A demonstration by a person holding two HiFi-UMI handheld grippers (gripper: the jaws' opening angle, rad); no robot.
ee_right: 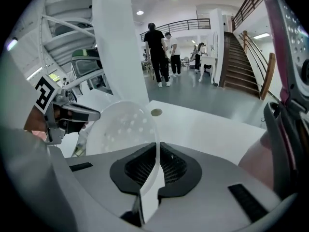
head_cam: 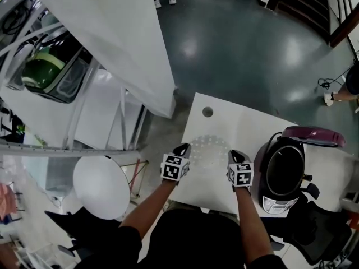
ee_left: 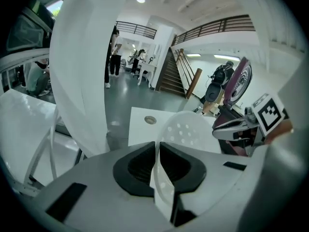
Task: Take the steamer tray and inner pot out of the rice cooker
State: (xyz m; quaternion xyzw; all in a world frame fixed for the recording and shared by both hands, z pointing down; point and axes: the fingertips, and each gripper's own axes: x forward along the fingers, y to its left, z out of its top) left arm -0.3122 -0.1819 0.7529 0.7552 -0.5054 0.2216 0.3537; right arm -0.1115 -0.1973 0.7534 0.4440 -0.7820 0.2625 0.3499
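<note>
Both pairs of jaws are pinched nearly shut, and each has a bite on the thin rim of the one steamer tray [head_cam: 208,150]. The left gripper [head_cam: 183,149] holds its left edge and the right gripper [head_cam: 236,156] its right edge, so the pale, hole-dotted tray hangs between the two sets of jaws, out of the cooker and over the white counter [head_cam: 247,125]. Whether it touches the counter I cannot tell. Just to the right of the right jaws sits the single rice cooker [head_cam: 276,203], close enough to crowd that side. Its maroon lid [head_cam: 313,134] is tipped up at the far side, and the one dark inner pot [head_cam: 285,171] is seated inside the cooker body. Beyond the jaws, past the tray, there is one round hole [head_cam: 207,111] in the counter. Up and to the left of the left jaws hangs one big white panel [head_cam: 112,38], with a white frame [head_cam: 84,102] beneath it. Off the counter to the left is one round white stool top [head_cam: 101,186]. Well beyond the right jaws, at least two people [ee_right: 157,54] stand on the grey floor [head_cam: 241,43], with one staircase [ee_right: 244,64] off to their right.
</note>
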